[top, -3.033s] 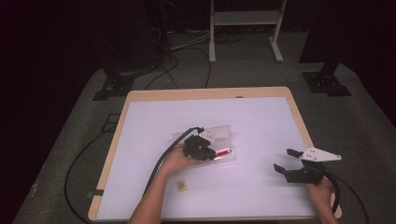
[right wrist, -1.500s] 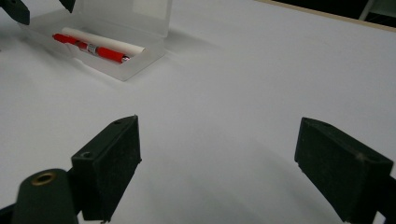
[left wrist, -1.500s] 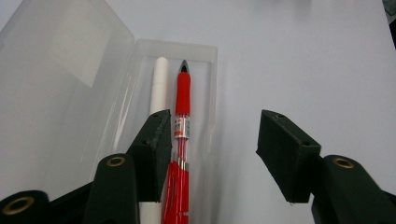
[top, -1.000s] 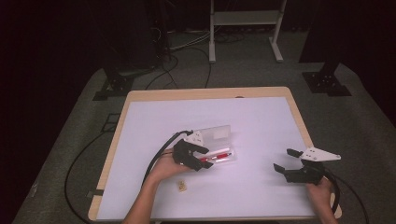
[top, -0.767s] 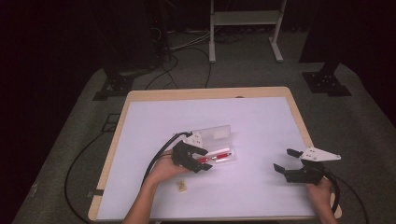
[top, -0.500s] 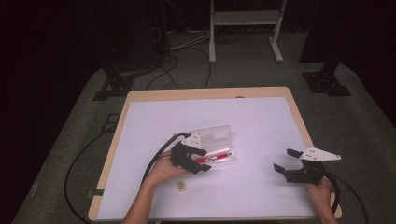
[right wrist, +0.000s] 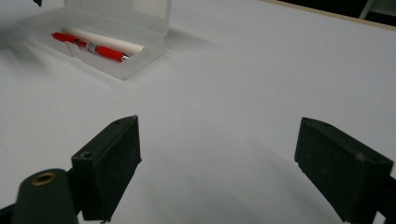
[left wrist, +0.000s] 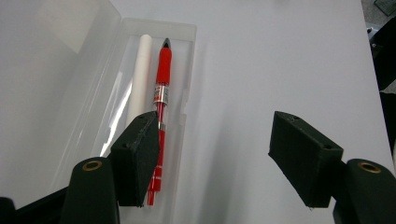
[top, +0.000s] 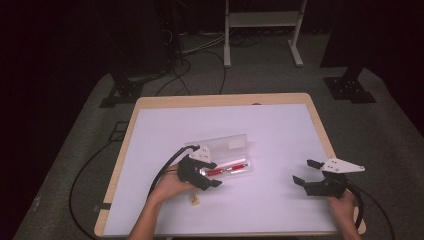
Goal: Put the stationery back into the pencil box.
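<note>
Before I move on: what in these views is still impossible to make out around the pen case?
- Red pen: its lower end sits behind the left gripper's near jaw in the left gripper view.
- White stick: what it is stays unclear; same jaw covers its lower part.
- Small tan item by the left hand: too small in the high view to identify.
- Clear case: its far left corner is cut off by the right gripper view's edge.
</note>
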Tool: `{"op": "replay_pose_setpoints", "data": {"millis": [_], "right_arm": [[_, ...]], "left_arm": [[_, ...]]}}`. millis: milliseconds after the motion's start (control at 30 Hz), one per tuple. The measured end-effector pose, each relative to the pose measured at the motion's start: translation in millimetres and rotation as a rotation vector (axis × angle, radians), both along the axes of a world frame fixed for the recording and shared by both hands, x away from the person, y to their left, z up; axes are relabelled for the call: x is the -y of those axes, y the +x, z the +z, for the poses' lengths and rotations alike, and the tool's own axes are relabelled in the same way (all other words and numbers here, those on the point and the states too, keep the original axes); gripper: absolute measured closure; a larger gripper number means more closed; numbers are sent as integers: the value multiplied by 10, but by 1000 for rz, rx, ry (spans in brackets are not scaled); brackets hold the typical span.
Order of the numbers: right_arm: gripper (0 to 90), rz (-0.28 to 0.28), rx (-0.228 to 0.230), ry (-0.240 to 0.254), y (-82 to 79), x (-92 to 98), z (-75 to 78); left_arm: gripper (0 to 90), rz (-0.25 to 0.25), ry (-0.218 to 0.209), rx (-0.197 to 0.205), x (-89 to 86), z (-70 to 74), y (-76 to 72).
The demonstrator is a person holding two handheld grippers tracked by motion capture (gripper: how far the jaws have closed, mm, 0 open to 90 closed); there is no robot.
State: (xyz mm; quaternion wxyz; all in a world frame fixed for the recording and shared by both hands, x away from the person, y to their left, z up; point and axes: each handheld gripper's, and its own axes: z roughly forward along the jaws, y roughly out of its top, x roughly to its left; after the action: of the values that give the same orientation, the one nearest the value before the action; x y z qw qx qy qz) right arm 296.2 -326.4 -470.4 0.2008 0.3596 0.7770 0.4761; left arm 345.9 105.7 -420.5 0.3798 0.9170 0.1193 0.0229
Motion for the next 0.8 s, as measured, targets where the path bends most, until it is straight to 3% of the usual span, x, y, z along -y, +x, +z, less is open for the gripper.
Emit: {"op": "replay_pose_setpoints", "data": {"millis": [800], "right_arm": [[136,-1,-1,0,-3,-1,1]], "left_arm": [[292,17,5,25,-165,4,-239]]}}
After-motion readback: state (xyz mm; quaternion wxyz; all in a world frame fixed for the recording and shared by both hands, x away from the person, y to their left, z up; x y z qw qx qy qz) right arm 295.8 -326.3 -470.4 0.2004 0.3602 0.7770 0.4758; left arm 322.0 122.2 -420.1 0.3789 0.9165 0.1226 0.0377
